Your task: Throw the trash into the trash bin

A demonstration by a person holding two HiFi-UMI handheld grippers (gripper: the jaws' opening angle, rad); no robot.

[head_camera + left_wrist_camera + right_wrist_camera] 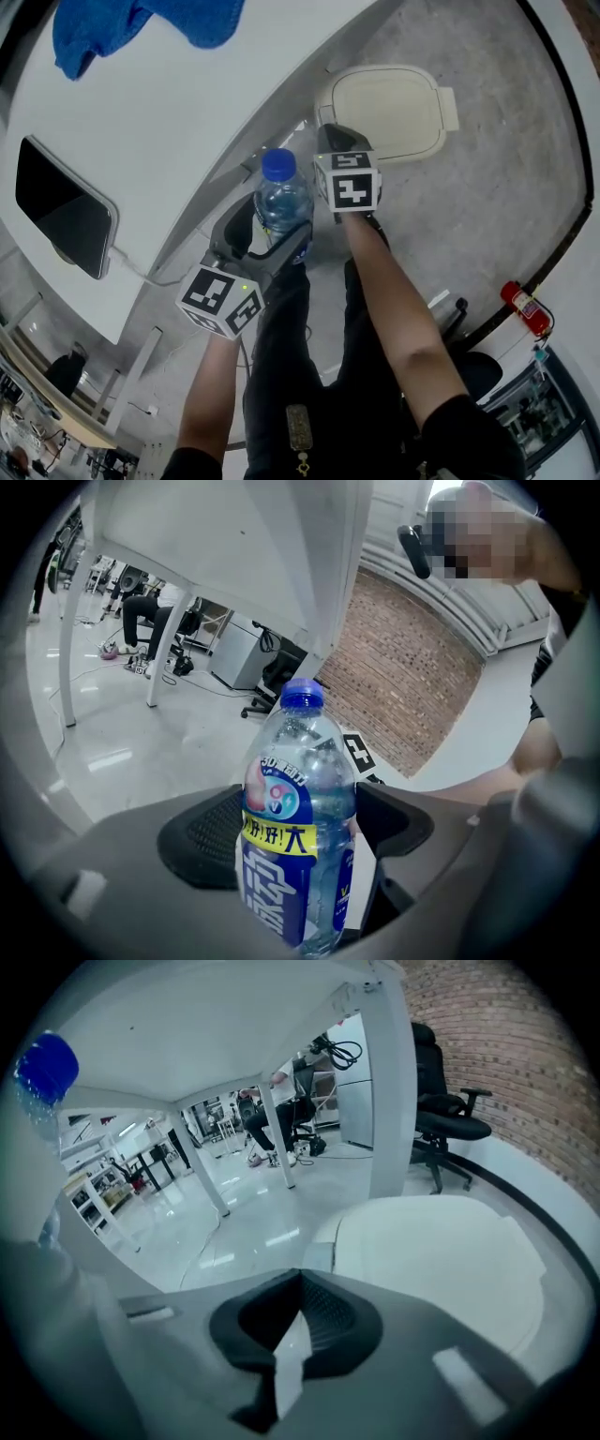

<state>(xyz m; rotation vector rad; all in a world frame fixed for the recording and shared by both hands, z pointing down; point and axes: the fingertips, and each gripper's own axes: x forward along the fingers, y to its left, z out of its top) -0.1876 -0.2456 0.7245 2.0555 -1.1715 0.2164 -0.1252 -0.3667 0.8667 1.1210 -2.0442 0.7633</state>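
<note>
A clear water bottle (281, 200) with a blue cap and a blue-and-yellow label stands upright between the jaws of my left gripper (274, 242), which is shut on its lower body. In the left gripper view the bottle (298, 836) fills the middle, with the pads pressed on both sides. The cream trash bin (386, 111) stands on the floor beside the table, its lid down. My right gripper (331, 139) hovers at the bin's near left edge, jaws shut with nothing held. The right gripper view shows the bin lid (441, 1255) just ahead and the bottle cap (45, 1068) at far left.
A white table (178, 131) carries a blue cloth (141, 28) and a phone (61, 208) on a cable. Its leg (389, 1091) stands by the bin. A black office chair (445, 1087) sits behind the bin, and a fire extinguisher (527, 307) by the wall.
</note>
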